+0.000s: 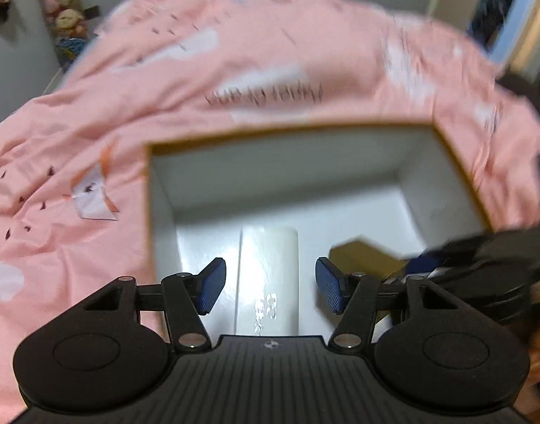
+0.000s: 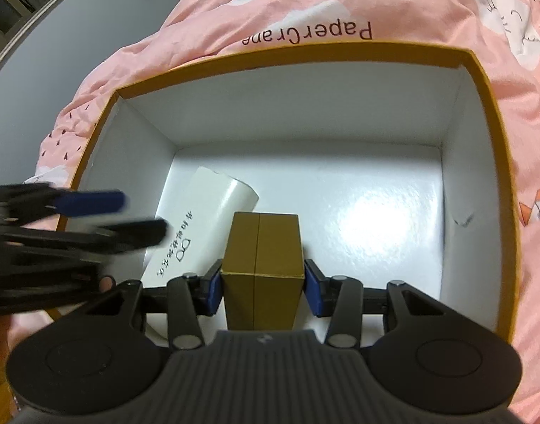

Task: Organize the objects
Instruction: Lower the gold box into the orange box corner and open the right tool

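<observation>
Between the blue pads of the right gripper (image 2: 262, 288) sits a small brown carton (image 2: 262, 247), clamped from both sides — each pad presses flat against one of its side walls, and its far end points away from the camera. The carton is held over the near part of an open storage box (image 2: 482, 81), which has an orange rim and white inner walls and rests on a pink bedspread (image 2: 213, 28) printed with white clouds and the words "Paper Crane".

Just left of the carton, on the white floor of the storage box, lies a white carton (image 2: 206, 212) on its long side, angled toward the box's far-left corner, with dark lettering along its face. The two cartons appear very close; whether they touch cannot be told.

From the left wrist view, the left gripper (image 1: 270, 288) hangs above the same storage box (image 1: 446, 148) with its jaws spread wide and nothing between them. The white carton (image 1: 270, 272) lies directly below the gap, running lengthwise along the fingers' direction, clear of both pads. The brown carton (image 1: 361, 254) shows at the right, partly hidden by the blurred right gripper (image 1: 422, 265). The pink bedspread (image 1: 93, 123) surrounds the box — this view is motion-blurred.
</observation>
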`<state>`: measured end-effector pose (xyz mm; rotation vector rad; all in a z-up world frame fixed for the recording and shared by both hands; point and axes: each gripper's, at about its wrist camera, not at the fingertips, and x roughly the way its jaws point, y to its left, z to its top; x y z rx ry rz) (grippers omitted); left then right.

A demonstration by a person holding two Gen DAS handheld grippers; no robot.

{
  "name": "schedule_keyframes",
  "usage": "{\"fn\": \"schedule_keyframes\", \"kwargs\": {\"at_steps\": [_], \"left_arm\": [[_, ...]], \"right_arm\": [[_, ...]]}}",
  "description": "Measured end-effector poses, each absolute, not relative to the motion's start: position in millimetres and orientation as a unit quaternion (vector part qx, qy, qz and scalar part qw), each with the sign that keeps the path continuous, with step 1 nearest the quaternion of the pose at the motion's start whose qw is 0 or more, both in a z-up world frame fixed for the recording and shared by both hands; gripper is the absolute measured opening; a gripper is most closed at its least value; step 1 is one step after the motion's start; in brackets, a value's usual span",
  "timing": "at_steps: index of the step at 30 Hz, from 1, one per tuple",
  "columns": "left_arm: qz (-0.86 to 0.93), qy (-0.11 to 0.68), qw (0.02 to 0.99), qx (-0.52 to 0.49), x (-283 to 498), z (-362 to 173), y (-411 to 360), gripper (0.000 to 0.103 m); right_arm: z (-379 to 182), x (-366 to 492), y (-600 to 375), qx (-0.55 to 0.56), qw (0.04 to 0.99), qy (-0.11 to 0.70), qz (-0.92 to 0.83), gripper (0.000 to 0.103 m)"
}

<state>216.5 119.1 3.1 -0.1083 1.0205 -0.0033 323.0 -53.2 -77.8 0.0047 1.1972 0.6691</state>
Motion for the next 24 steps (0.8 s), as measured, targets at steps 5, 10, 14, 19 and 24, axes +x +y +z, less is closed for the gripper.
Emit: {"fn": "schedule_keyframes", "kwargs": {"at_steps": [5,10,14,19,24], "left_arm": [[0.026,0.451,0.888,-0.087,215,16,145,0.062],[0.046,0.451,0.882,-0.127,208,5,170,0.046],[0.041,0.449,0.879,-0.154,204,-5,182,0.040],[0.031,0.453,0.872,-0.181,203,-16,190,0.035],[0.029,0.449,0.871,-0.197,202,-21,195,0.033]], "right_arm": [[-78,318,-29,-0.015,0.776,0.548,0.311,0.047],[-77,314,-11,-0.026,0.768,0.550,0.326,0.047],[-77,310,-1,-0.034,0.764,0.549,0.337,0.047],[-78,309,10,-0.044,0.759,0.543,0.356,0.047],[-75,312,16,-0.065,0.756,0.541,0.363,0.047]]}}
